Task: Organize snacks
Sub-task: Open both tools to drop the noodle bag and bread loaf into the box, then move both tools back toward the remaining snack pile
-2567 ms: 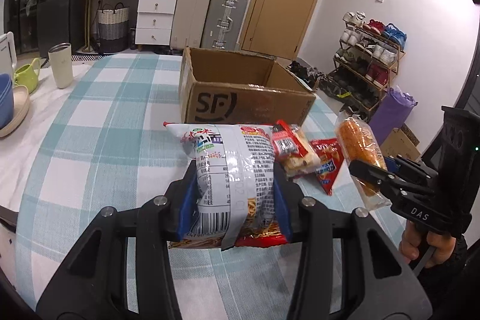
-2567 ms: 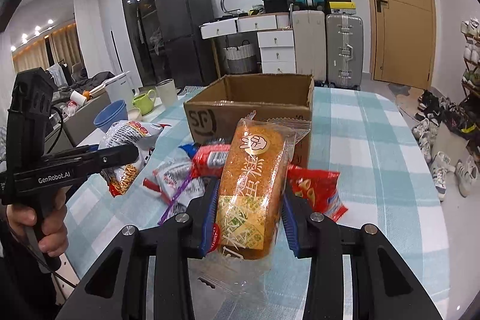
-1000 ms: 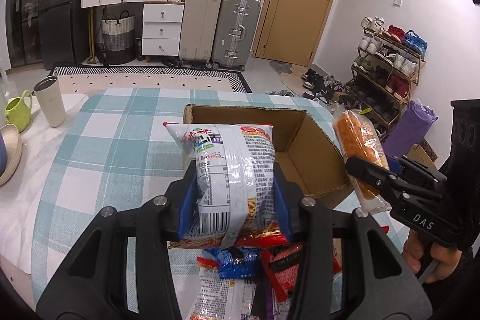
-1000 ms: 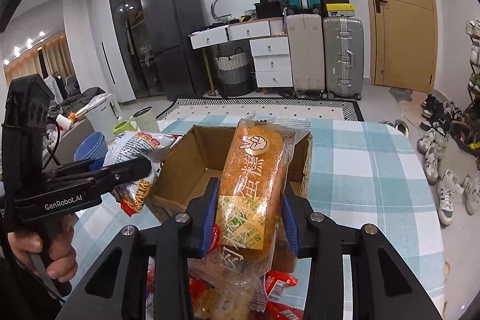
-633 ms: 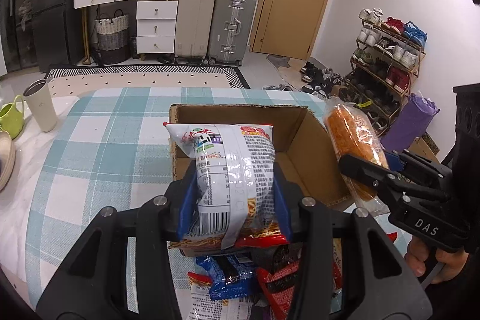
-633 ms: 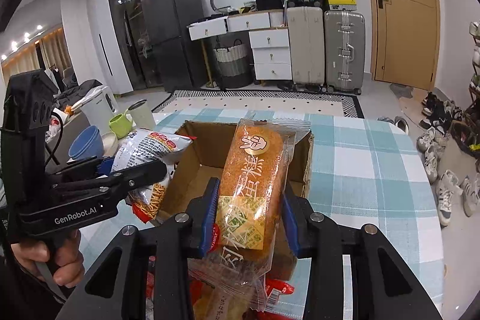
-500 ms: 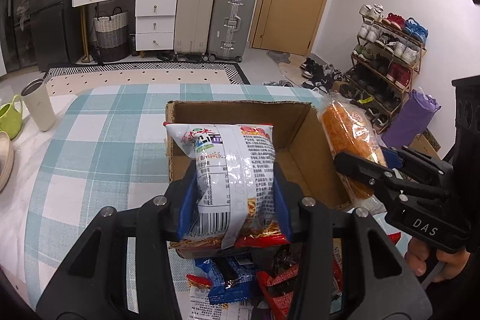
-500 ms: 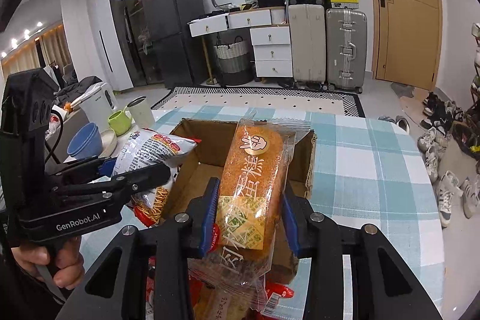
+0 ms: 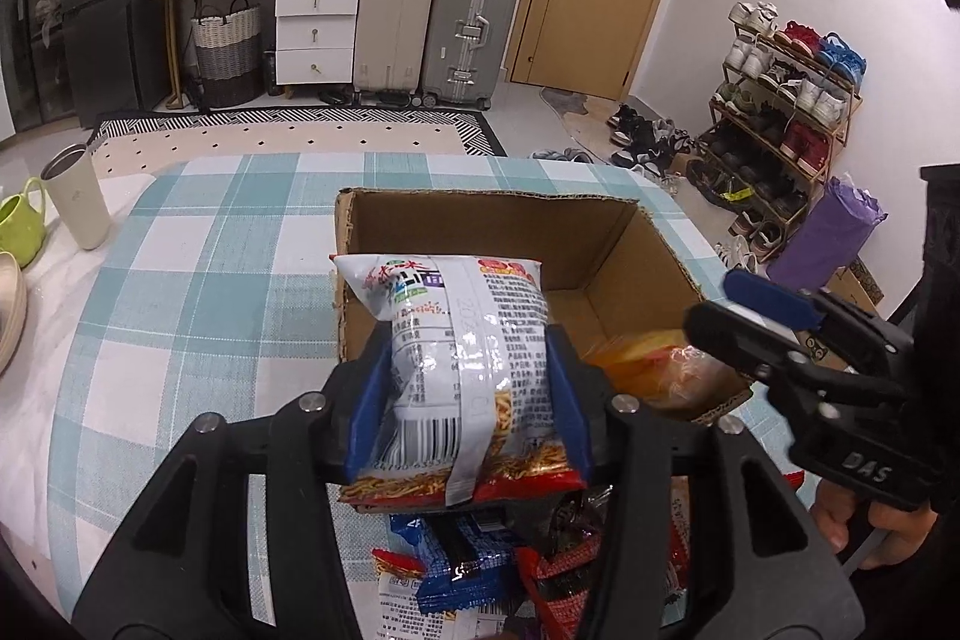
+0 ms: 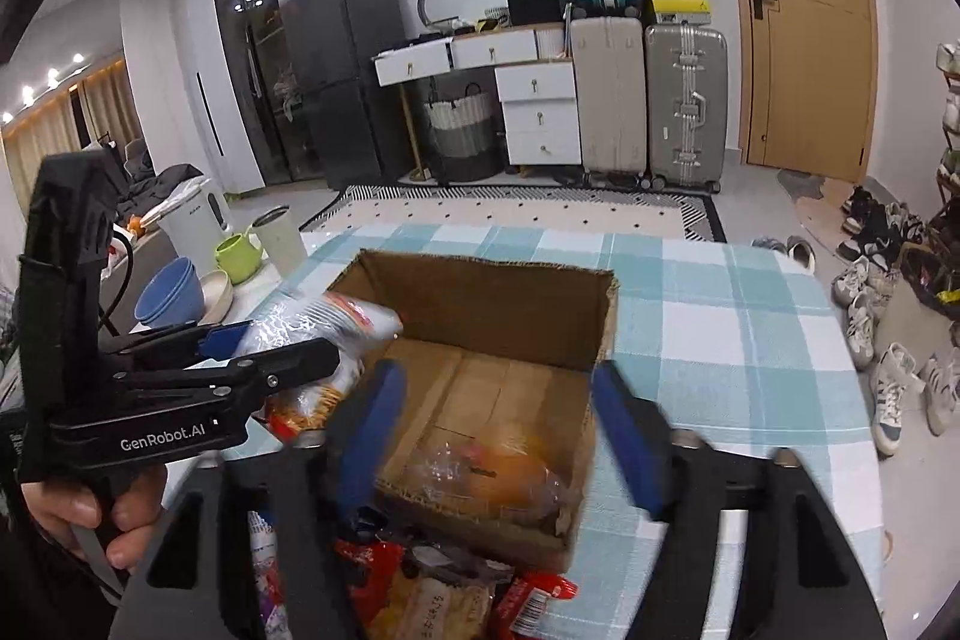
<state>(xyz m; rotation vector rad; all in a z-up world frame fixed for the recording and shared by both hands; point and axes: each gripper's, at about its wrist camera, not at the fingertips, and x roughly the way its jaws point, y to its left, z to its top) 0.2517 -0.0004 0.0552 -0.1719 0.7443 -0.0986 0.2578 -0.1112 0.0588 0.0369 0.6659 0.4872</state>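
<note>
Teal-checked tablecloth [image 9: 198, 280] under cardboard box [image 10: 480, 298], suitcases [image 9: 432, 22] behind; left gripper [image 9: 468, 388] fingers clamping noodle bag [image 9: 462, 358], right gripper [image 10: 504, 424] fingers spread.

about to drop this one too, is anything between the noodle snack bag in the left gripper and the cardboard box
Nothing visible. The noodle snack bag hangs at the open cardboard box's near-left corner; the bread packet lies near-right inside, leaving bare floor.

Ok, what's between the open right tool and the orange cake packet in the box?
Nothing: in the right wrist view the right tool hangs open above the cake packet, with only the bare floor of the cardboard box showing between them.
</note>
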